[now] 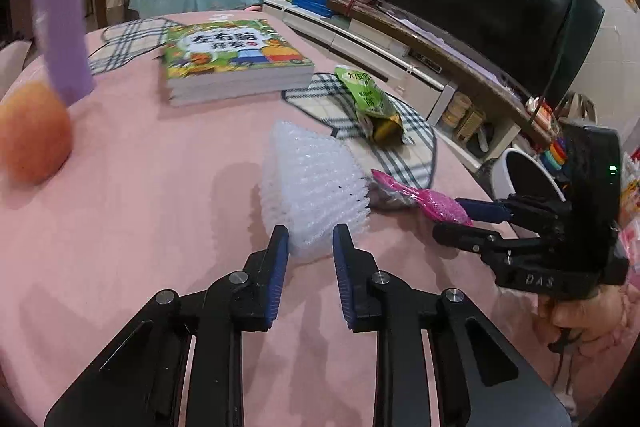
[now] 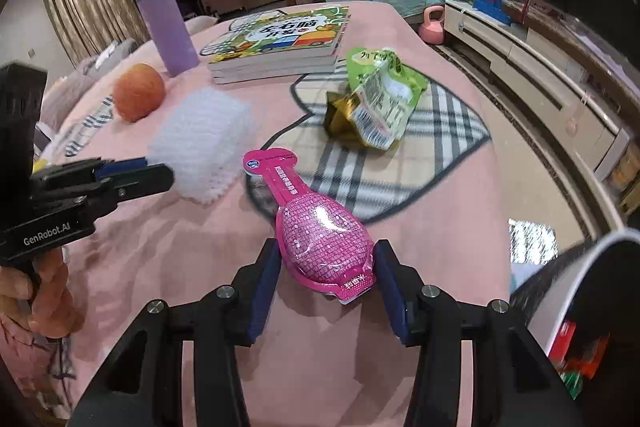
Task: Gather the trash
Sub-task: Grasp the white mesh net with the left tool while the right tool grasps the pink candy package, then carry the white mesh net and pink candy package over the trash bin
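the left gripper [image 1: 311, 241] pinches the near edge of a white foam fruit net [image 1: 316, 183] lying on the pink tablecloth [image 1: 160, 195]. the right gripper [image 2: 326, 269] has its pads against both sides of a pink blister pack [image 2: 320, 239]. a crumpled green snack wrapper [image 2: 380, 99] rests just beyond on a plaid mat, near an apple [image 2: 138, 97], a stack of books [image 2: 280, 43] and a purple bottle [image 2: 166, 27].

Black claws [image 1: 310, 239], blue pads [image 1: 280, 267], silver screws.

"GenRobot.AI" on left gripper [image 2: 160, 173] body; "DAS" on right gripper [image 1: 466, 223].
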